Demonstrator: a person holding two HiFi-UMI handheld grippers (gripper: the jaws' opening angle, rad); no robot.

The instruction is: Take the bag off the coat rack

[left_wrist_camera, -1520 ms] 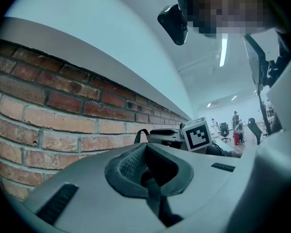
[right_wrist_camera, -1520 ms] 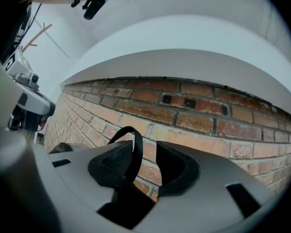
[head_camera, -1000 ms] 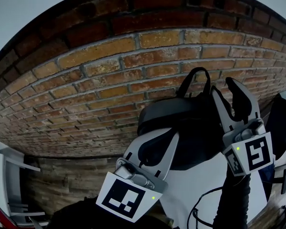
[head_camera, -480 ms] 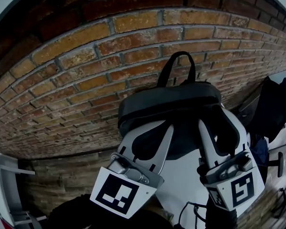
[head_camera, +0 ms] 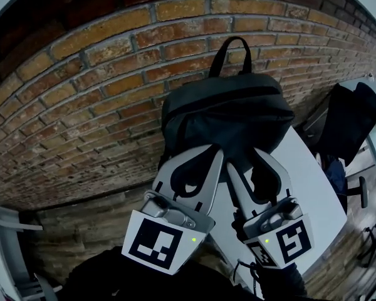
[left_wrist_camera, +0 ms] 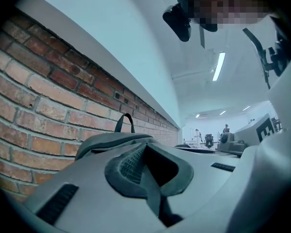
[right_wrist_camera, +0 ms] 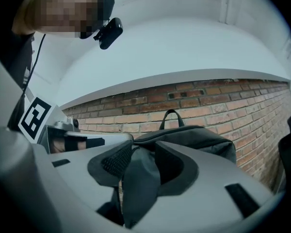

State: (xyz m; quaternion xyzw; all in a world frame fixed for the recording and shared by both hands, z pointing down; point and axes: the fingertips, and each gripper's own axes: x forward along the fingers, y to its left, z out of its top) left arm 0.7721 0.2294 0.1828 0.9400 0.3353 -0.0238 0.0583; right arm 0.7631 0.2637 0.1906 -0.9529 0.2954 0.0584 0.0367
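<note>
A black backpack (head_camera: 225, 118) hangs in the air in front of the brick wall (head_camera: 100, 93), its carry loop (head_camera: 229, 52) standing up at the top. Both grippers hold it from below. My left gripper (head_camera: 214, 152) is shut on a thin dark strap (left_wrist_camera: 153, 191); beyond its jaws the backpack (left_wrist_camera: 111, 142) shows. My right gripper (head_camera: 247, 158) is shut on a wider dark strap (right_wrist_camera: 138, 181), with the backpack (right_wrist_camera: 194, 140) just past it. No hook or coat rack shows in any view.
A white table (head_camera: 313, 193) lies under and right of the bag. Something black (head_camera: 351, 124) hangs or stands at the far right by a chair. White shelving (head_camera: 0, 243) is at the lower left. The person's head and camera show above in both gripper views.
The right gripper, open beside the bag's top a second ago, has dropped below the bag and shut on a strap. The bag sits higher in the head view. The left gripper stays shut.
</note>
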